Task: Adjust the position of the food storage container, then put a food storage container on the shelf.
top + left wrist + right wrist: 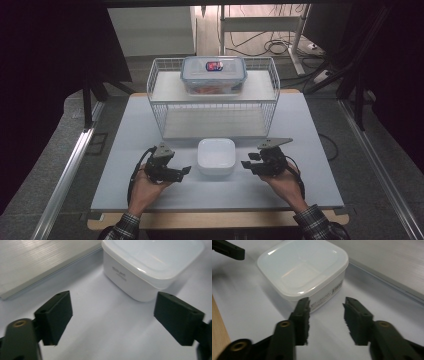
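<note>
From the high view, a square white plastic container with a translucent lid [216, 156] sits on the pale table [300, 130], just in front of the white wire rack [215, 107]. The left gripper [186, 170] hangs just left of that container and the right gripper [246, 164] just right of it — both near it, neither touching. On the rack's upper shelf, behind the container, rests a clear lidded box with a blue rim [213, 75].

In the left gripper view the jaws stand wide apart with nothing between them; the container [150, 267] lies ahead, nearer the right-hand jaw.

In the right gripper view the jaws are spread, though less widely, and hold nothing — the container [303, 272] is just beyond the tips.

The step looks like closing in from both sides. To do it well, each gripper should meet the container's wall squarely below the lid's lip, with even pressure, so the smooth plastic neither tips nor slides.
</note>
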Motion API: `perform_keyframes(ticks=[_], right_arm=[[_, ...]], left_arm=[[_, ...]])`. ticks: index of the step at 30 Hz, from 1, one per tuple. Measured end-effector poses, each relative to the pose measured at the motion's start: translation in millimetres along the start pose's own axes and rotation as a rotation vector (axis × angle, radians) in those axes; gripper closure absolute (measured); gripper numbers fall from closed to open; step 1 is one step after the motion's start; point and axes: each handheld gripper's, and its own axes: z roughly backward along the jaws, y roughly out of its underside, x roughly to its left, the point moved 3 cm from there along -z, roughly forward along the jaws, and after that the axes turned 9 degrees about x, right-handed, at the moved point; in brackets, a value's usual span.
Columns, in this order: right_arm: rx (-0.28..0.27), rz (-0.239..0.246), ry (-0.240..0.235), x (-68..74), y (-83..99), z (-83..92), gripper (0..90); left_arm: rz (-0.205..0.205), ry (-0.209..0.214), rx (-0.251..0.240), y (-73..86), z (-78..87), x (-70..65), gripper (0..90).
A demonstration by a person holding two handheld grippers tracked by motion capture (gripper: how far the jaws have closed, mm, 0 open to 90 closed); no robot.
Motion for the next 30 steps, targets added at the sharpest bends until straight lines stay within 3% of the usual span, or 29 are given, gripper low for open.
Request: perform_keyframes(ticks=[4,9,12,18,21,23,27,30], right_arm=[[-0.020,0.023,0.014,5.7,4.2,6.3,37.2],[-0.050,0.042,0.014,8.1,11.6,10.6,26.3],[-0.038,0.038,0.017,6.5,17.3,7.5,22.4],[-0.041,0.031,0.029,5.8,15.1,3.7,12.8],[-0.029,0.017,0.011,5.5,13.7,1.0,8.2],[-0.009,0.019,0.000,5.9,12.9,-1.7,4.5],[0.002,0.038,0.009,9.3,8.9,0.3,2.5],[-0.005,0.034,0.023,8.9,3.9,3.8,3.1]], left_arm=[[-0.002,0.029,-0.014,5.4,4.0,-5.1,9.3],[-0.043,0.012,0.012,15.0,5.4,-17.6,7.9],[-0.064,-0.003,0.040,17.4,5.3,-22.6,9.2],[-0.019,0.026,0.030,14.5,5.5,-20.8,6.8],[0.035,0.055,0.012,12.8,6.8,-15.8,10.6],[0.045,0.060,0.000,11.2,8.3,-13.2,14.7],[0.040,0.078,-0.018,6.9,9.6,-10.5,15.9],[0.015,0.075,-0.031,2.6,11.6,-11.2,12.8]])
